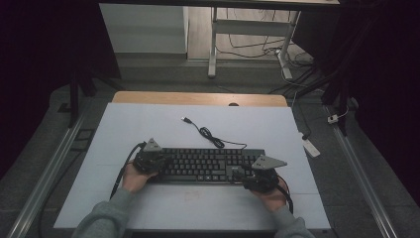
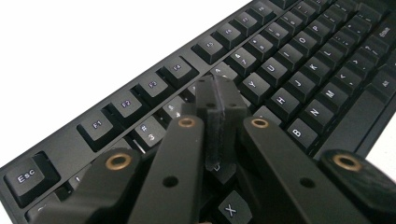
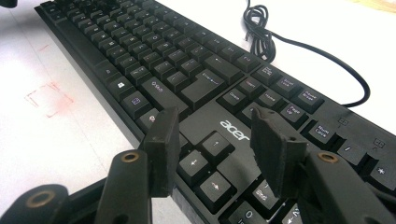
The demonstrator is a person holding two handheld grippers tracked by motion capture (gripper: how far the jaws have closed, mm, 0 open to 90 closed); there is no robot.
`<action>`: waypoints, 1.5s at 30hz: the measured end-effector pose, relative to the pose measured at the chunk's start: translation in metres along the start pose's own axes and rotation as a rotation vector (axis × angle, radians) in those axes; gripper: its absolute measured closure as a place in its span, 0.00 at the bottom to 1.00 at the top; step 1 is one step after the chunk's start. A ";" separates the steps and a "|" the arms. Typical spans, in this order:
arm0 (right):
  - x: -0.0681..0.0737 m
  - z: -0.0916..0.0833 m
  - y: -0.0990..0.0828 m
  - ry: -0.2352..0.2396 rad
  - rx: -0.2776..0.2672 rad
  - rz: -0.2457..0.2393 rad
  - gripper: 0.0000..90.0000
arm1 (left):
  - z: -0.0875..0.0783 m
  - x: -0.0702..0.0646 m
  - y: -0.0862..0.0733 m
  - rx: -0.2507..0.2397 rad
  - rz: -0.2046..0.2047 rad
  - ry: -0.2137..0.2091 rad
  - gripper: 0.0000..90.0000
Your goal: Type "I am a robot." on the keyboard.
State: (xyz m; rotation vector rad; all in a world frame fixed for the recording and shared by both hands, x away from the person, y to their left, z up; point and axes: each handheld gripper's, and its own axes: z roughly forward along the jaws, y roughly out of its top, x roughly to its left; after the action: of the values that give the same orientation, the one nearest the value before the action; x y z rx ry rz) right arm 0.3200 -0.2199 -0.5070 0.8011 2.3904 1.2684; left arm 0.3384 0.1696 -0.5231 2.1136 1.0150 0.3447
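Observation:
A black Acer keyboard (image 1: 205, 166) lies across the white table top (image 1: 148, 124), and its cable (image 1: 210, 136) coils behind it and ends in a loose USB plug (image 1: 186, 119). My left gripper (image 1: 163, 161) is over the keyboard's left end. In the left gripper view it (image 2: 218, 93) is shut, pads pressed together with nothing between them, its tip low over the number and letter keys (image 2: 280, 70). My right gripper (image 1: 238, 173) is at the keyboard's right end. In the right gripper view it (image 3: 217, 140) stands open above the arrow keys (image 3: 205, 158), beside the acer logo (image 3: 233, 130).
Faint red marks (image 3: 49, 98) stain the table in front of the keyboard. A wooden edge (image 1: 198, 97) borders the table's far side. Beyond it are a white desk leg (image 1: 213, 44) and floor cables. A white power strip (image 1: 311, 147) lies on the floor at the right.

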 end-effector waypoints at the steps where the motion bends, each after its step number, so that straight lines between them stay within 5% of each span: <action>1: 0.000 0.000 0.000 -0.001 0.000 0.000 0.58 | 0.000 0.000 0.000 0.002 0.001 0.000 0.99; 24: 0.000 -0.001 0.000 -0.004 0.002 0.001 0.58 | 0.005 -0.001 -0.002 0.016 0.005 0.001 0.99; 32: -0.001 -0.001 0.000 -0.003 -0.003 0.002 0.58 | -0.006 0.003 0.000 -0.039 -0.021 0.005 0.98; 45: -0.001 -0.002 0.000 -0.003 -0.003 0.003 0.58 | -0.022 0.009 -0.003 -0.068 -0.068 -0.017 0.69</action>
State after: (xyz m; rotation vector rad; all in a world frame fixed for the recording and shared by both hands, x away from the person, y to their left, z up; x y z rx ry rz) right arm 0.3200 -0.2214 -0.5058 0.8056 2.3859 1.2707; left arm 0.3311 0.1889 -0.5108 2.0130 1.0481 0.3231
